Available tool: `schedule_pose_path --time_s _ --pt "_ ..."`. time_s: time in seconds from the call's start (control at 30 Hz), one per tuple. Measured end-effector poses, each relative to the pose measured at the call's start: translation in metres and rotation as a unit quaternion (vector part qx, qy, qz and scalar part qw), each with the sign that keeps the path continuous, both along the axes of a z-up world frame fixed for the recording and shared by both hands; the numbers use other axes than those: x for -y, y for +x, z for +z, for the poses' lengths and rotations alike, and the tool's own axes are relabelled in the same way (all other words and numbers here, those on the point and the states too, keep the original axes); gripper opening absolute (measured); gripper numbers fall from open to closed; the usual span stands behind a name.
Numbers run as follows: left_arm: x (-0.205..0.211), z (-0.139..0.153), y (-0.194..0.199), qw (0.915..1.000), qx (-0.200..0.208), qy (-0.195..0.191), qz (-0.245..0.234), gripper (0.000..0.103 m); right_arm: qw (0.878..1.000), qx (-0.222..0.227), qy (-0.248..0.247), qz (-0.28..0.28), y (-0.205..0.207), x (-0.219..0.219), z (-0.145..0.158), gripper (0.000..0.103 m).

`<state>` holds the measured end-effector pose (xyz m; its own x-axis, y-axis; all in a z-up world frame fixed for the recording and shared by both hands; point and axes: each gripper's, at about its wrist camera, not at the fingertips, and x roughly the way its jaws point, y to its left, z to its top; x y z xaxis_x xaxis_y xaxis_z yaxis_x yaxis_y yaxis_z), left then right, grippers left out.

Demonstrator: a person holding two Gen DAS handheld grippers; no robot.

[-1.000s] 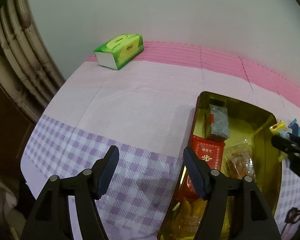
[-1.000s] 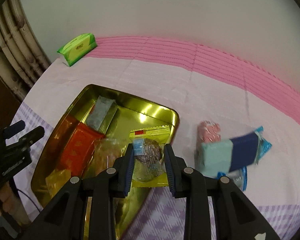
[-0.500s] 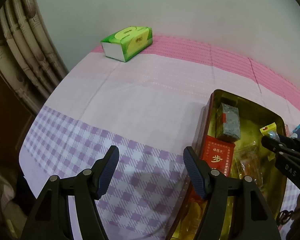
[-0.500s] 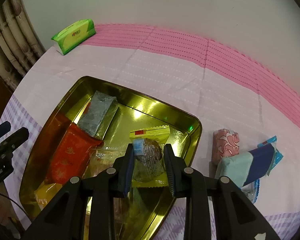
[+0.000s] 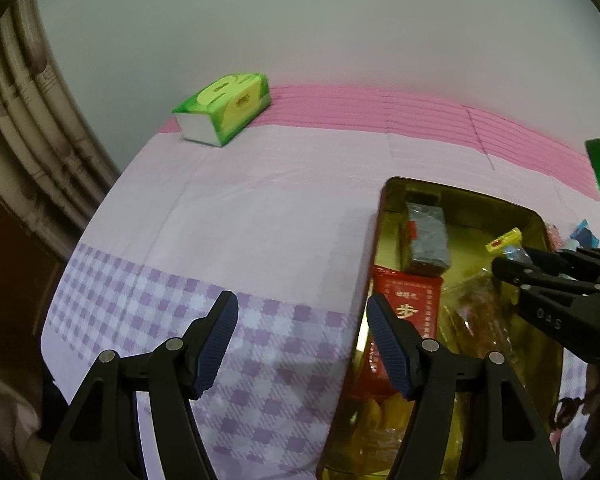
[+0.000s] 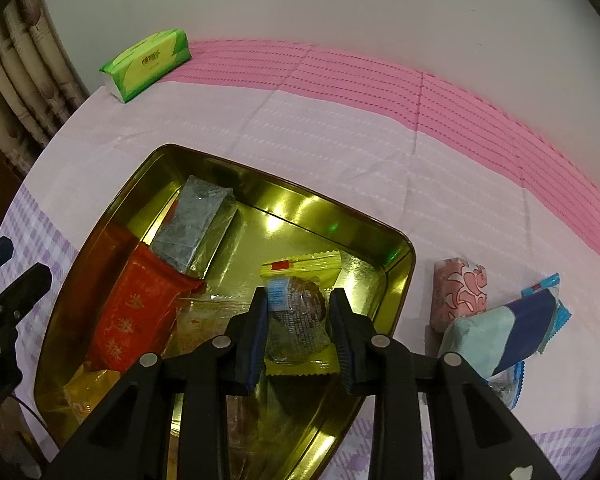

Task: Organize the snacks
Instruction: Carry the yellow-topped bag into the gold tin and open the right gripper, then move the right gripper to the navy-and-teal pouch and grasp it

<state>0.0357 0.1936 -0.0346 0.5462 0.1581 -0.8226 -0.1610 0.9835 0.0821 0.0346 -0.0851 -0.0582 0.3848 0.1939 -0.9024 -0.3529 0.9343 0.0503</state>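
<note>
A gold tin tray lies on the tablecloth. In it are a grey packet, a red packet and clear and yellow wrapped snacks. My right gripper is shut on a yellow-wrapped brown snack and holds it over the tray's right part; it also shows in the left wrist view. My left gripper is open and empty, above the cloth at the tray's left rim.
A green tissue box sits at the table's far left by the wall. A pink patterned packet and a teal-and-navy packet lie on the cloth right of the tray. A curtain hangs at the left.
My right gripper has carried the yellow-wrapped snack leftward, from the tray's right rim to over its inside. The left gripper stayed open and shifted slightly.
</note>
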Motion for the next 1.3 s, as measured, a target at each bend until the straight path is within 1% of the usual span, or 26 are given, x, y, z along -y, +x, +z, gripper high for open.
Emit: schedule_pose_path --time_s 0.07,0.17,0.33,0.43,0.63,0.83,0.93,1.03,1.2,1.3 --pt "0.001 0.000 0.000 1.0000 0.000 0.000 -0.004 0.068 1.000 -0.002 0.002 0.001 0.007 -0.011 -0.003 0.030" --pt "0.002 0.000 0.000 1.0000 -0.001 -0.003 -0.006 0.068 1.000 0.001 0.002 0.001 0.008 -0.013 -0.002 0.030" --pt "0.004 -0.001 0.000 1.0000 -0.003 -0.004 -0.009 0.068 1.000 0.007 0.009 -0.005 0.011 -0.013 0.003 0.037" --pt "0.005 -0.001 0.000 0.9999 -0.003 -0.002 -0.011 0.068 1.000 0.012 0.020 -0.012 0.009 -0.007 0.011 0.038" --pt "0.008 -0.002 -0.001 0.9999 -0.004 0.001 -0.011 0.068 0.999 0.029 0.034 -0.031 0.005 0.016 0.029 0.040" --pt "0.008 -0.002 -0.001 0.9999 -0.004 -0.001 -0.010 0.069 0.996 0.030 0.030 -0.076 0.009 0.062 0.031 0.042" --pt "0.010 -0.002 -0.002 0.9999 -0.005 -0.001 -0.013 0.069 0.994 0.012 0.025 -0.109 0.016 0.088 0.026 0.046" --pt "0.011 -0.003 -0.002 0.9999 -0.006 0.001 -0.014 0.069 0.991 -0.008 0.014 -0.135 0.027 0.105 0.022 0.047" --pt "0.011 -0.003 -0.002 0.9999 -0.006 0.000 -0.013 0.069 0.984 -0.038 -0.004 -0.176 0.046 0.112 0.016 0.053" --pt "0.009 -0.003 -0.001 0.9999 -0.006 -0.003 -0.011 0.069 0.978 -0.060 -0.018 -0.197 0.060 0.107 0.010 0.055"
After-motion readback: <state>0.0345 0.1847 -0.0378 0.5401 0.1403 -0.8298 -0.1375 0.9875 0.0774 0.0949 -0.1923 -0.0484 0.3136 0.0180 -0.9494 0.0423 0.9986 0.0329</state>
